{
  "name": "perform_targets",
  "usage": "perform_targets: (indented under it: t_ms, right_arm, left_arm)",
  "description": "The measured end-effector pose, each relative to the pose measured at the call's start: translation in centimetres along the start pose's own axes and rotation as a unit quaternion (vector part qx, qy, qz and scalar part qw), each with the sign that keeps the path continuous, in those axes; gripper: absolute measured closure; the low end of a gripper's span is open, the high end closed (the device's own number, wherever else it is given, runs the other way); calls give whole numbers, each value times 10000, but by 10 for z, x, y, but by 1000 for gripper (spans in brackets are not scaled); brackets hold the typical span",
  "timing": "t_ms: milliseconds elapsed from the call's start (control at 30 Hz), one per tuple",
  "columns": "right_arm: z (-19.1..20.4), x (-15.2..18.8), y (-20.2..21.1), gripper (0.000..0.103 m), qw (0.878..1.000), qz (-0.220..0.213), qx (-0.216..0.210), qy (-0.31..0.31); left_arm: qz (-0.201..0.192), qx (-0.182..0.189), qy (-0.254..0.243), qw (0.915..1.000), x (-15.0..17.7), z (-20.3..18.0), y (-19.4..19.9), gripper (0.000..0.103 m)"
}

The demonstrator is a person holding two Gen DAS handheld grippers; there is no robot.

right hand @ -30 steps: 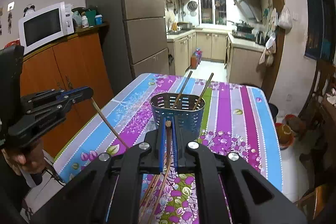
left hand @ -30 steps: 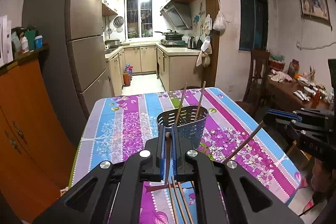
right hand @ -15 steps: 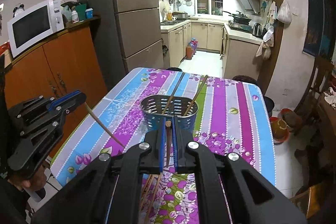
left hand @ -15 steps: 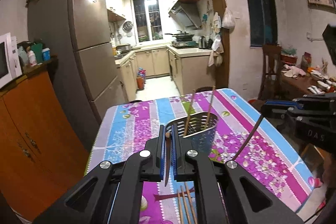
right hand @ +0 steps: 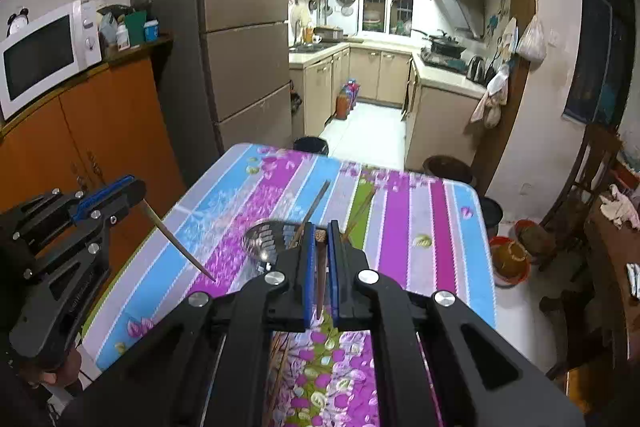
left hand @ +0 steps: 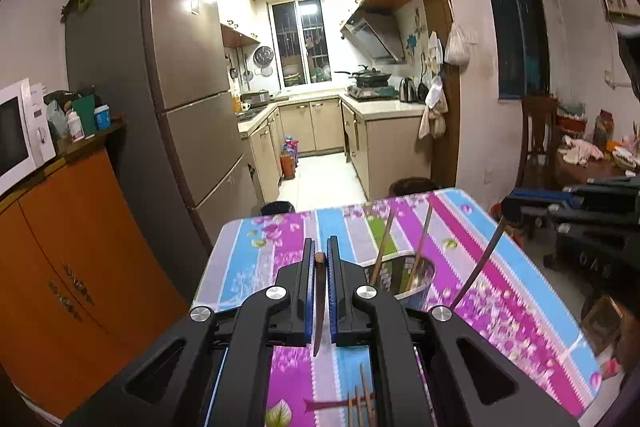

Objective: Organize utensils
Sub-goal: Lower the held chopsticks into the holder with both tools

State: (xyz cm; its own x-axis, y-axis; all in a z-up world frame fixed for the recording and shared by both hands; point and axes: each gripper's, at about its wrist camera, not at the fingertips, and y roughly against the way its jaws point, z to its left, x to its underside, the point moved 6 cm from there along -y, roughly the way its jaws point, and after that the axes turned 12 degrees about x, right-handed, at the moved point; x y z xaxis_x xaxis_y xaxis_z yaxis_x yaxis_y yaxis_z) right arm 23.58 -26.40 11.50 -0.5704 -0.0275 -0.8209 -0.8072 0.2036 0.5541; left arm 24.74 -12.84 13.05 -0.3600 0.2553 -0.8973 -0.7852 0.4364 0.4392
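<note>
Fingers of left gripper (left hand: 319, 265) and right gripper (right hand: 320, 241) each clamped on a brown wooden chopstick (left hand: 318, 303), above perforated metal utensil holder (left hand: 416, 281).

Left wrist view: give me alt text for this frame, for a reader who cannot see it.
The left gripper is shut on a brown chopstick above a floral striped tablecloth. Ahead to the right, a metal utensil holder holds two chopsticks; the right gripper at the frame's right edge holds another chopstick. A kitchen lies beyond.

It was a home: a kitchen doorway at upper centre, fridge (left hand: 188, 75) left, microwave (right hand: 44, 55) far left, floral-clothed table (left hand: 500, 291) below.
</note>
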Motion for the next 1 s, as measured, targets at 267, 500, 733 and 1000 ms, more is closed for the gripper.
perform_targets:
  t_ms: [267,500,733,1000]
  right_arm:
    - [-14,-46,4,98,9994,-279,106,-170]
    - [-22,-75,-6,98,9987,-386,80,-311]
    - [-22,-81,-36,98,9989,-114,-34,-462]
    - [-13,-65,-80,98,9956,631,-342,-604]
  left_arm:
    - [-133,302,228,9992,-59,2,-4,96]
    - [-2,676,398,9969,-91,0,-28,96]
    - [606,899,565,9925,-80,0,-80,96]
    - [1164,918,912,9847,-50,18,-131,96]
